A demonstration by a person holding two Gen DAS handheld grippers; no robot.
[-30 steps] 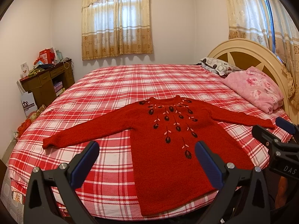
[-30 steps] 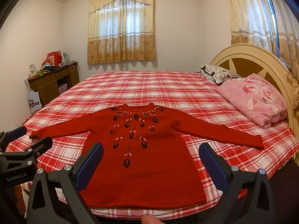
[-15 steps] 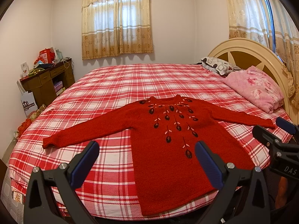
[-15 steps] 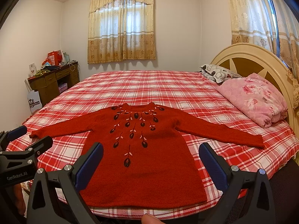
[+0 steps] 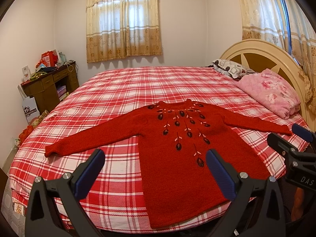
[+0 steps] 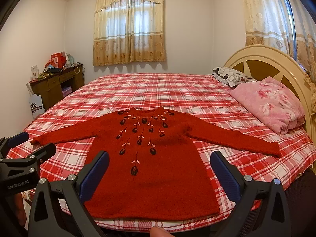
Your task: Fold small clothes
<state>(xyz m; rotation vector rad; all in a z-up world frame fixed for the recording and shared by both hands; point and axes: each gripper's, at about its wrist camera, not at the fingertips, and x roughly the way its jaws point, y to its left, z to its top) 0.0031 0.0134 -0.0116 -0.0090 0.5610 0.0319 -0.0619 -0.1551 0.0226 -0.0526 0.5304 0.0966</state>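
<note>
Two pillows [image 6: 266, 102] beyond sweater [image 6: 154, 162], desk [image 6: 55, 85] left, tongs [image 6: 158, 173] apart

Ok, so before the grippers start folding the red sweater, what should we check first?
1. Sweater lying flat, front up: ok.
2. Both sleeves spread out to the sides, not tucked under: ok.
3. Left gripper open and holding nothing: ok.
4. Right gripper open and holding nothing: ok.
5. Bare bedspread beyond the collar, pink blanket well off to the side: ok.
6. Bottom hem fully on the bed: cannot tell, it lies right at the near edge.
</note>
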